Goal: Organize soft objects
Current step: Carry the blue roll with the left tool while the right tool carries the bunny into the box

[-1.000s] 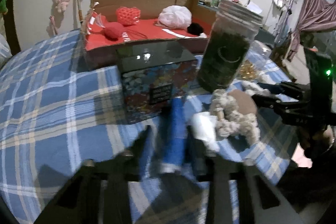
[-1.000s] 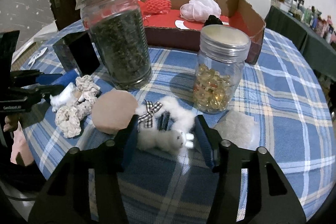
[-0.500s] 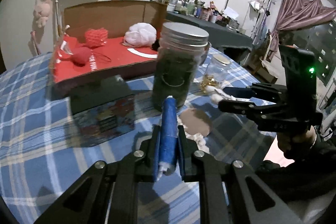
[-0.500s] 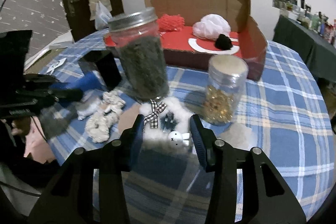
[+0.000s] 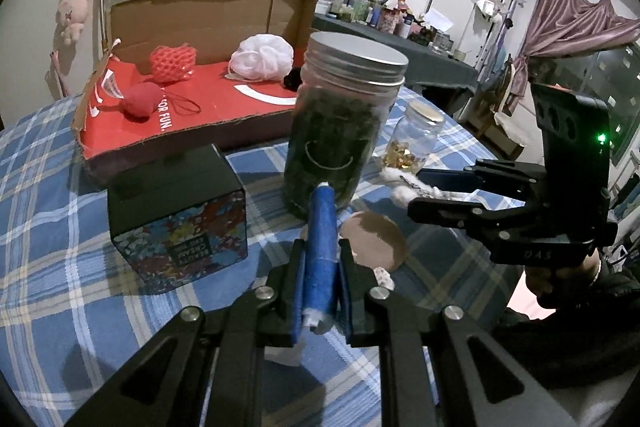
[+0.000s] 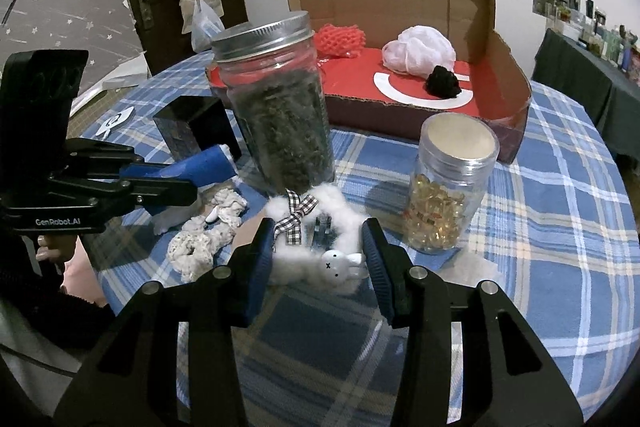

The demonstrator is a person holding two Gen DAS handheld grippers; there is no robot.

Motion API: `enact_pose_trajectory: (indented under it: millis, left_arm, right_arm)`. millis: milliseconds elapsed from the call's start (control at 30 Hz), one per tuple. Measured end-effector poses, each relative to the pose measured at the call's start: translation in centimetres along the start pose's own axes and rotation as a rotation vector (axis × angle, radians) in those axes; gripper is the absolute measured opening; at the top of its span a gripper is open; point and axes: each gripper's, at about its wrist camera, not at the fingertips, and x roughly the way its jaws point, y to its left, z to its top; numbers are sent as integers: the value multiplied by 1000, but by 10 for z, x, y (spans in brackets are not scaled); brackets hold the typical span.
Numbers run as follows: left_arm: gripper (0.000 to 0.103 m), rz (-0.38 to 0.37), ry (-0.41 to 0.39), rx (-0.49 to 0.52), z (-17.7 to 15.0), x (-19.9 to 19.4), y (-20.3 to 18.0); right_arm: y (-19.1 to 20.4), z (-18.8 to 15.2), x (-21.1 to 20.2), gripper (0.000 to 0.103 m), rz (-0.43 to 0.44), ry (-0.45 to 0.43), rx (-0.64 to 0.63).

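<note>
My left gripper (image 5: 320,281) is shut on a blue rolled cloth (image 5: 321,239) and holds it above the table; it also shows in the right wrist view (image 6: 200,163). My right gripper (image 6: 318,263) is shut on a white fluffy bunny toy (image 6: 320,247) with a checked bow, lifted off the cloth; the toy also shows in the left wrist view (image 5: 408,187). A cardboard box (image 5: 200,11) with a red floor holds a red net sponge (image 5: 173,63), a red ball (image 5: 140,101), a white pouf (image 5: 262,57) and a black pom-pom (image 6: 442,83).
A tall jar of dark leaves (image 6: 280,111), a small jar of golden capsules (image 6: 448,183) and a black tin (image 5: 176,211) stand on the blue plaid tablecloth (image 6: 540,227). A cream scrunchie (image 6: 204,239) and a tan round pad (image 5: 374,241) lie near the tall jar.
Both grippers have lifted and drawn back with their loads. The blue cloth rose off the table in the left gripper; the bunny toy rose with the right gripper.
</note>
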Motion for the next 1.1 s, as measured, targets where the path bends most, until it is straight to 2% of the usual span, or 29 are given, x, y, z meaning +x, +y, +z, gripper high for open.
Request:
enact_pose_trajectory:
  millis: [400, 933, 1100]
  left_arm:
    - [15, 38, 0, -20, -12, -17, 16]
    - [15, 186, 25, -67, -34, -54, 62]
    - [15, 210, 31, -91, -39, -59, 80]
  right_arm:
    - [-12, -7, -10, 42, -22, 16, 11]
    - [-42, -18, -29, 42, -133, 72, 6]
    - [-54, -22, -30, 42, -158, 97, 8]
